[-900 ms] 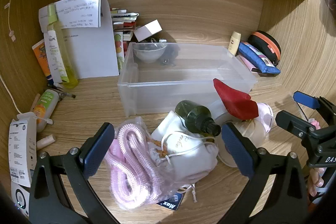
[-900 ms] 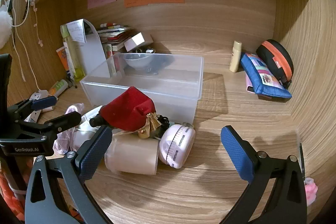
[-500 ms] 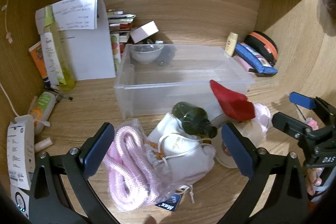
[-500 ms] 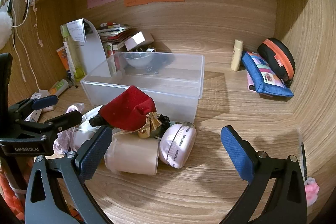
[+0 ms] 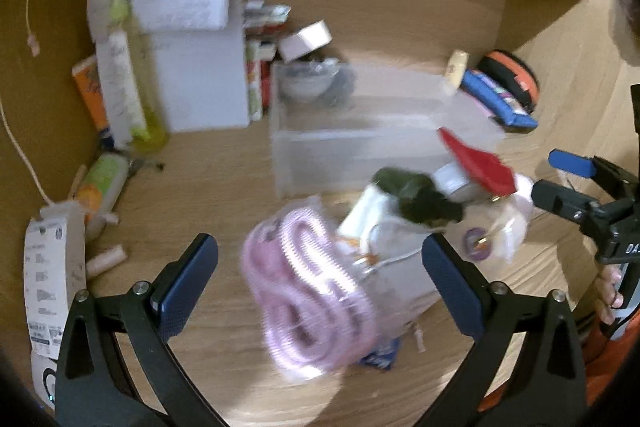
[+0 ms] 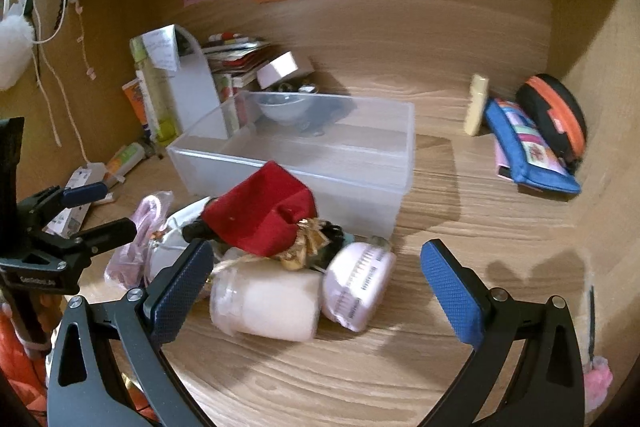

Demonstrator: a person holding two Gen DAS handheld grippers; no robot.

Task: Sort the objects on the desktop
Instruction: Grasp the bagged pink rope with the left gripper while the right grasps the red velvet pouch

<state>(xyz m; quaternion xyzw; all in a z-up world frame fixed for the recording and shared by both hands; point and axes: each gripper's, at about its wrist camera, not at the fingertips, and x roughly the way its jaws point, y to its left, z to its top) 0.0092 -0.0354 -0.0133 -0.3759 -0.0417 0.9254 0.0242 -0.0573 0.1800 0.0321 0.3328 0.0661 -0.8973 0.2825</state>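
Both hand-held grippers, left (image 5: 320, 269) and right (image 6: 316, 269), I'm holding open, empty, approaching the clutter to fill the clear plastic bin (image 6: 304, 151).

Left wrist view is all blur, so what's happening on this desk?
A person holds two claws over a cluttered desk, both open and empty. The left claw hangs over the bagged pink rope. The right claw faces the white jar lying on its side below the red pouch. The clear bin holds nothing yet.
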